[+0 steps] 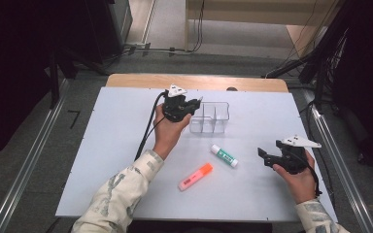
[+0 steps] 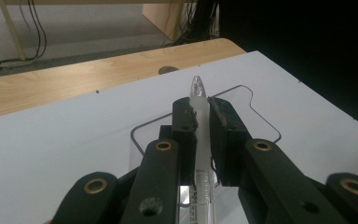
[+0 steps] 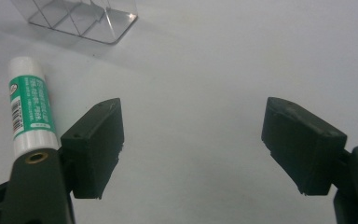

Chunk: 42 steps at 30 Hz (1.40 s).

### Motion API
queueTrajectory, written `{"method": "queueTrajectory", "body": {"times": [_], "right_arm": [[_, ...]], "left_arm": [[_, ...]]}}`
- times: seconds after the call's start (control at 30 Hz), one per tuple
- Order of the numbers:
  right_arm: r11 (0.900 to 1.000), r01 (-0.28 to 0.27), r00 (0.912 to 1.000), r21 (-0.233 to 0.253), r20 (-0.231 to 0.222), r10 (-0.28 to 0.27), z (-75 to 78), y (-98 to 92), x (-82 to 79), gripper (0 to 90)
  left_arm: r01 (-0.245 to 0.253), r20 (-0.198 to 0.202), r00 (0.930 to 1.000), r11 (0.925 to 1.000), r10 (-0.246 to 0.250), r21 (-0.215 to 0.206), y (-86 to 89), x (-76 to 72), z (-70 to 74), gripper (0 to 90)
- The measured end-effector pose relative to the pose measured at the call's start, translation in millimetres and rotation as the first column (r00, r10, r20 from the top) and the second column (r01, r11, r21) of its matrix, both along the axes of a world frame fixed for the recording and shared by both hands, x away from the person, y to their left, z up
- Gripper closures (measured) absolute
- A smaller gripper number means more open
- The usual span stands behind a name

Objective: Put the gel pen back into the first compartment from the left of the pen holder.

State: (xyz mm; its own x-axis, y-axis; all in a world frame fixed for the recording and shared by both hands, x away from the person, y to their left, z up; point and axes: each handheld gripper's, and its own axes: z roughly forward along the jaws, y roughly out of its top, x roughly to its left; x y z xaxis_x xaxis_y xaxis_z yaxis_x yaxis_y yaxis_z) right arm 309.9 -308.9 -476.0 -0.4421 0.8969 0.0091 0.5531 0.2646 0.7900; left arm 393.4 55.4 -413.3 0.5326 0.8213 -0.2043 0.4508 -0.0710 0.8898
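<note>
The left gripper (image 1: 194,104) is held out far over the table, its arm stretched forward in a patterned sleeve (image 1: 121,191), the hand (image 1: 167,128) wrapped under the gripper's body. Its jaws stand nearly together, pinched on something thin and clear. The right gripper (image 1: 263,156) sits lower and nearer the person, held in the right hand (image 1: 298,177), pointing left, its jaws spread wide apart with nothing between them.

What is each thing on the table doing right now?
left gripper: shut on the clear pen, over the organizer.
clear pen: held between the jaws.
right gripper: open, holding nothing.
glue stick: lying flat on the table, cap on.
orange highlighter: lying flat, capped.
clear organizer: standing upright.
</note>
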Motion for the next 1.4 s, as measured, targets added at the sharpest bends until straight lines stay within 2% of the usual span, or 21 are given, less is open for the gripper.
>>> {"method": "queueTrajectory", "body": {"times": [0.33,1.07,1.4], "right_arm": [[1.000,0.001,1.0000,0.000,-0.002,-0.001,0.0,-0.2,0.1,19.8],[1.000,0.000,1.0000,-0.004,0.006,0.000,0.2,-0.8,-0.4,19.7],[1.000,0.003,1.0000,-0.008,0.002,-0.003,-0.3,-1.3,-0.2,19.7]], "left_arm": [[-0.010,0.001,1.0000,0.9998,0.010,0.018,-6.1,13.8,8.8,81.5],[-0.022,-0.026,0.9994,0.9991,0.023,0.037,-24.5,50.4,9.9,81.5],[-0.042,-0.023,0.9988,0.9990,0.042,0.014,-29.4,64.9,13.9,81.5]]}}
